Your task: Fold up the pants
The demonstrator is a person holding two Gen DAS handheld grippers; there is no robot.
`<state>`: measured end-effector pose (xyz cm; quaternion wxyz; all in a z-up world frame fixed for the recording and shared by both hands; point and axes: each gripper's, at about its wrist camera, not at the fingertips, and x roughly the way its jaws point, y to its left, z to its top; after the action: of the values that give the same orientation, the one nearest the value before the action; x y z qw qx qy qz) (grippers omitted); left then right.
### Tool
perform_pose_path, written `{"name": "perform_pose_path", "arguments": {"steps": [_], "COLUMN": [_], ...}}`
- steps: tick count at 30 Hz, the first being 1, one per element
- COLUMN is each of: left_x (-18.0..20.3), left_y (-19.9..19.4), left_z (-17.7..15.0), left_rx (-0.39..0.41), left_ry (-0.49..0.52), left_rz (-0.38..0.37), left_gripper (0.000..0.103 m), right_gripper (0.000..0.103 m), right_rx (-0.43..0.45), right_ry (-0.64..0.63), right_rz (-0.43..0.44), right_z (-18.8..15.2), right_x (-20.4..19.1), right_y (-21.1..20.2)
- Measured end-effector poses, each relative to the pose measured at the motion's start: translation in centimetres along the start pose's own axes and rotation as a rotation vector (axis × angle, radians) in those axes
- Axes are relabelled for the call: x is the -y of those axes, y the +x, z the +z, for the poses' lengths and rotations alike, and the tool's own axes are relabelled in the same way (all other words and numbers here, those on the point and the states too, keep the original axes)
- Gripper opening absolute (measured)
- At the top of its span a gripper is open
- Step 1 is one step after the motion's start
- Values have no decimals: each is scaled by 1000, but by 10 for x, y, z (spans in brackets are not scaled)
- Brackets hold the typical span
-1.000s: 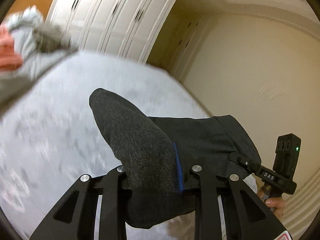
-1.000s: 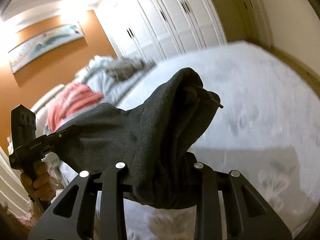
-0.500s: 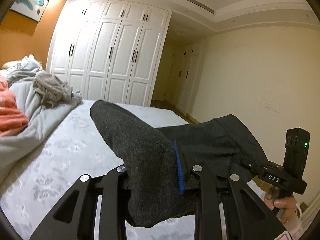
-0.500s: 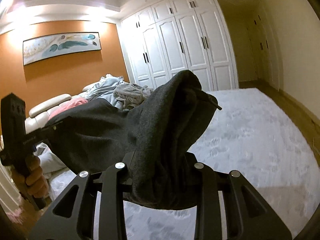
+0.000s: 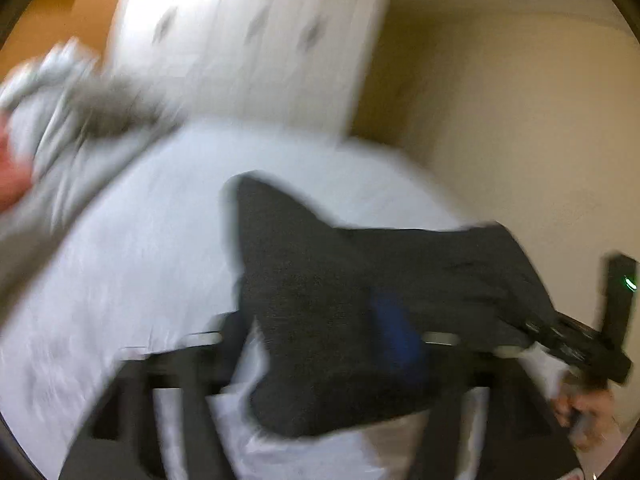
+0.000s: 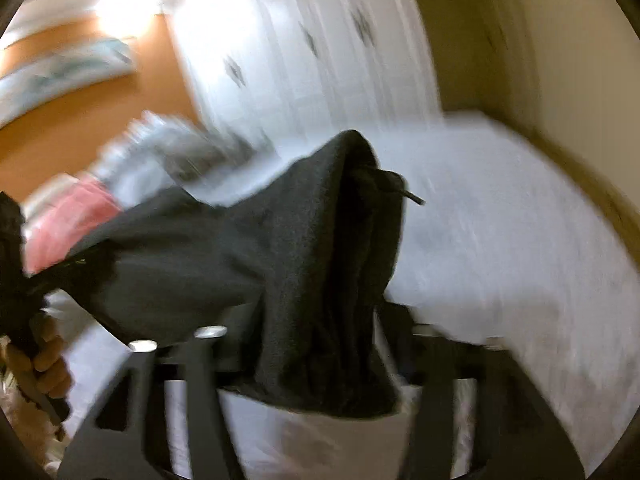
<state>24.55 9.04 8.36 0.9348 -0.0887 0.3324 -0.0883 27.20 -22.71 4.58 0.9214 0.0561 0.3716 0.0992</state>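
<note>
Dark grey pants hang stretched in the air between my two grippers above the white bed. My left gripper is shut on one end of the pants, with fabric bunched over its fingers. My right gripper is shut on the other end of the pants, where a drawstring tip sticks out. The right gripper also shows at the right of the left wrist view. The left one shows at the left of the right wrist view. Both views are motion blurred.
A heap of grey and pink bedding lies at the head of the bed, also in the left wrist view. White wardrobe doors stand behind the bed. A beige wall is on the right.
Both grippers have swung down toward the bed with the pants still held between them. The views tilted from the wardrobe and ceiling down to the mattress and are blurred now.
</note>
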Motion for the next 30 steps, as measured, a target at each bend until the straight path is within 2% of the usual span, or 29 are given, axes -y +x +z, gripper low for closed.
{"name": "perform_pose_path", "arguments": {"steps": [1, 2, 3, 5, 6, 7, 10, 11, 12, 14, 15, 16, 17, 18, 19, 20, 22, 23, 24, 25, 26, 27, 28, 30], "left_x": [-14, -31, -45, -70, -81, -88, -86, -86, -81, -80, -76, -75, -74, -70, -67, -63, -62, -62, -60, -57, -53, -50, -47, -38], "left_y": [26, 47, 57, 61, 61, 61, 71, 75, 82, 97, 103, 108, 112, 108, 102, 90, 81, 82, 89, 97, 101, 94, 82, 61], "left_z": [-15, -31, -43, -59, -64, -66, -67, -66, -68, -71, -75, -77, -78, -75, -72, -66, -63, -63, -67, -72, -73, -76, -77, -76], "left_rx": [-66, -140, -183, -205, -202, -204, -244, -250, -263, -298, -317, -322, -335, -326, -313, -291, -289, -299, -321, -347, -357, -325, -284, -241], "left_ry": [-32, -66, -110, -210, -262, -300, -325, -325, -325, -327, -333, -333, -323, -305, -285, -259, -251, -249, -222, -182, -151, -133, -120, -80], "left_rz": [51, 76, 62, 9, -6, -16, -15, -11, -5, -19, -47, -64, -84, -93, -95, -94, -93, -77, -22, 25, 58, 97, 122, 150], "left_gripper": [68, 68, 68, 68, 68, 69, 70, 70, 70, 70, 63, 40, 33, 20, 15, 14, 15, 16, 18, 24, 29, 34, 34, 37], "right_gripper": [71, 70, 70, 74, 82, 85, 85, 90, 93, 93, 86, 68, 45, 35, 34, 32, 32, 36, 49, 54, 61, 60, 60, 51], "right_rx": [-79, -142, -152, -137, -141, -141, -110, -113, -126, -181, -215, -240, -255, -239, -222, -176, -143, -145, -171, -220, -229, -205, -164, -80], "right_ry": [7, 35, 67, 127, 146, 155, 174, 184, 201, 232, 244, 257, 274, 265, 230, 174, 138, 124, 95, 55, 38, 59, 85, 61], "right_rz": [-59, -66, -43, -2, 14, 29, 80, 90, 93, 88, 91, 117, 149, 143, 147, 162, 175, 148, 84, 6, -25, -17, -22, -20], "right_z": [-14, -31, -42, -53, -52, -51, -40, -39, -37, -33, -37, -39, -40, -36, -31, -23, -18, -19, -23, -29, -34, -34, -32, -28], "right_x": [12, 26, 36, 49, 51, 53, 46, 45, 44, 41, 41, 40, 39, 37, 31, 23, 20, 21, 21, 21, 22, 23, 23, 12], "right_y": [22, 36, 39, 35, 34, 35, 40, 44, 52, 74, 86, 96, 102, 97, 89, 72, 59, 63, 73, 85, 88, 80, 63, 29]}}
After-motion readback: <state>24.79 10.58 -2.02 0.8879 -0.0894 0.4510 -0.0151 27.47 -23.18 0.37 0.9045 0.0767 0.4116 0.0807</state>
